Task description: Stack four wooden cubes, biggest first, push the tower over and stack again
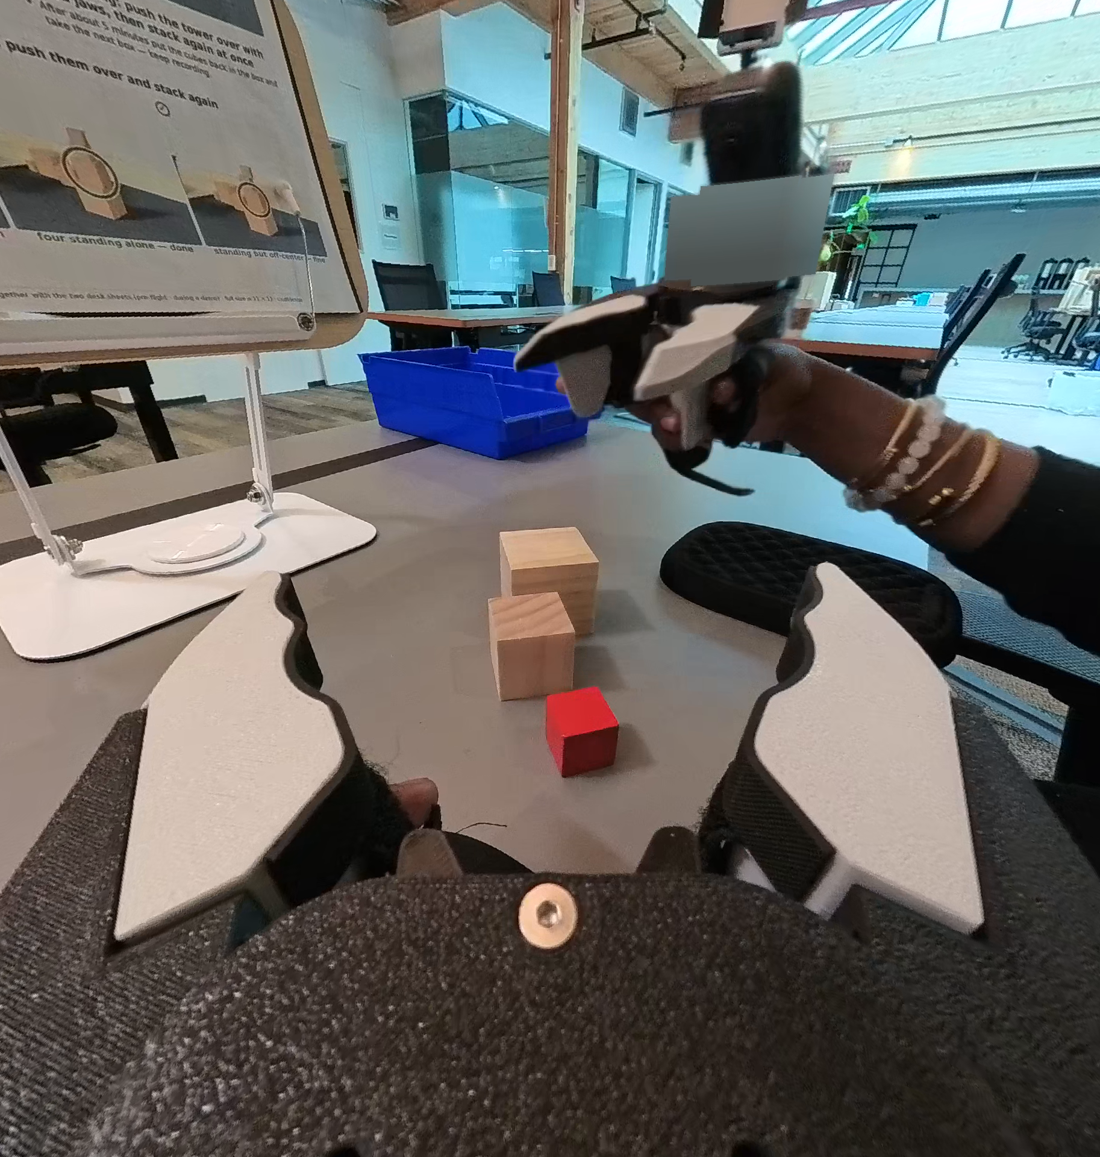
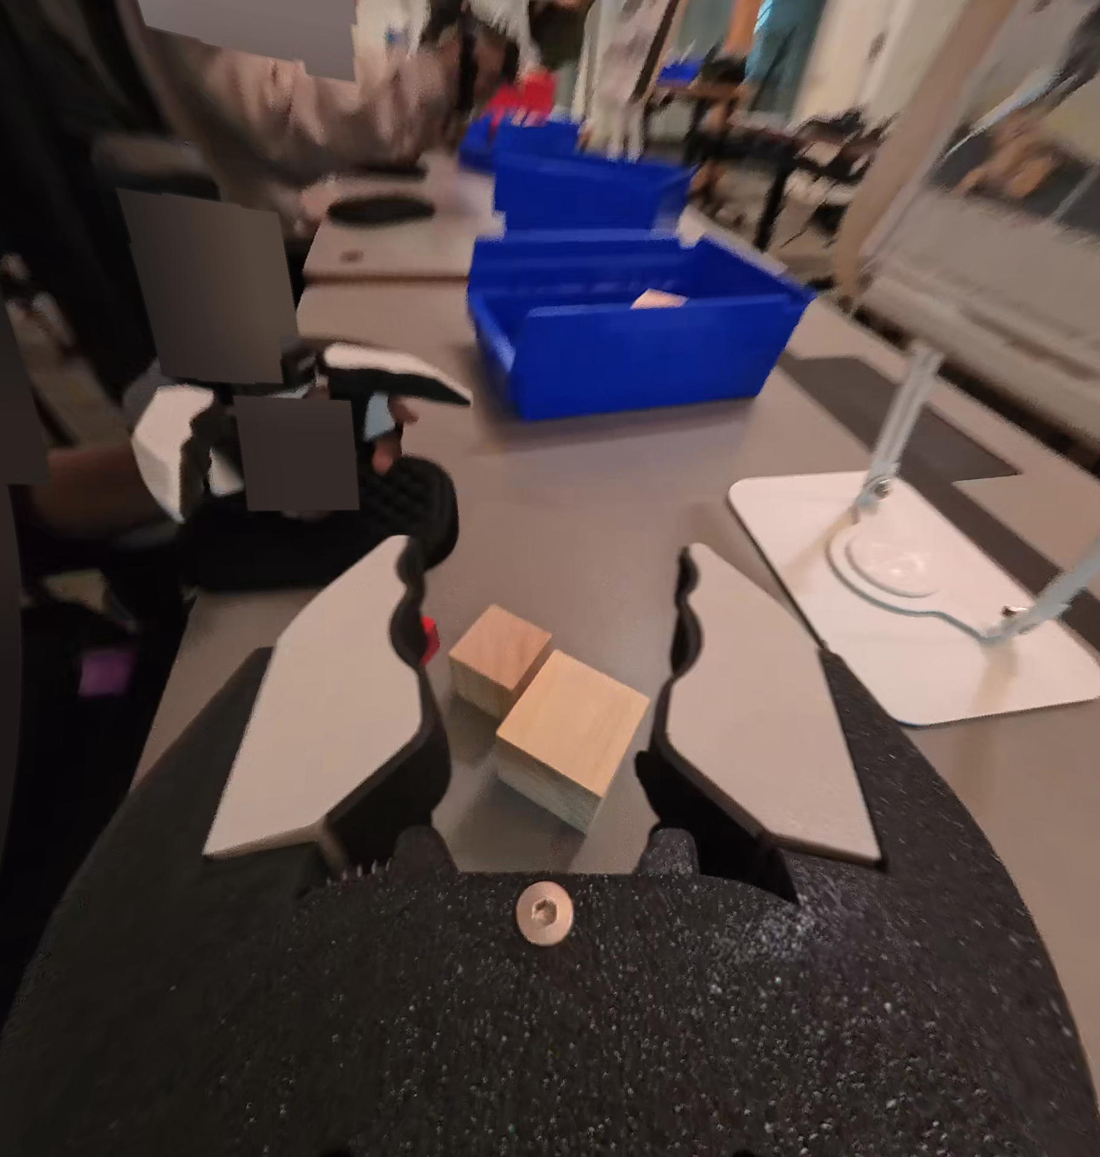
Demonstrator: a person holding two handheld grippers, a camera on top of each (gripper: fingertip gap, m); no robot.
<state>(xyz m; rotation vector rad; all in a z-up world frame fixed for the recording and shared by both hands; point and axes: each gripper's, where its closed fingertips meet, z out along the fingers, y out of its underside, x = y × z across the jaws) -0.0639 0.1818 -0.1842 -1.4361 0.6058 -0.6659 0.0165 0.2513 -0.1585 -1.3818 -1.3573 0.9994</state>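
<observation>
Both claws wide open, holding nothing: right gripper [image 2: 547, 626] hovers over larger pale wooden cube [image 2: 569, 732], probably unsquared; left gripper [image 1: 547, 626] faces small red wooden cube [image 1: 582, 729] mid-bench.

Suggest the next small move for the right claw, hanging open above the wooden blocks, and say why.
Probably lower the right claw straight down around the larger wooden block. Its fingers stand open with nothing between them, raised above the table, and that block lies nearest beneath the gap. The smaller wooden block sits close against it, so a careful descent seems wise.
</observation>
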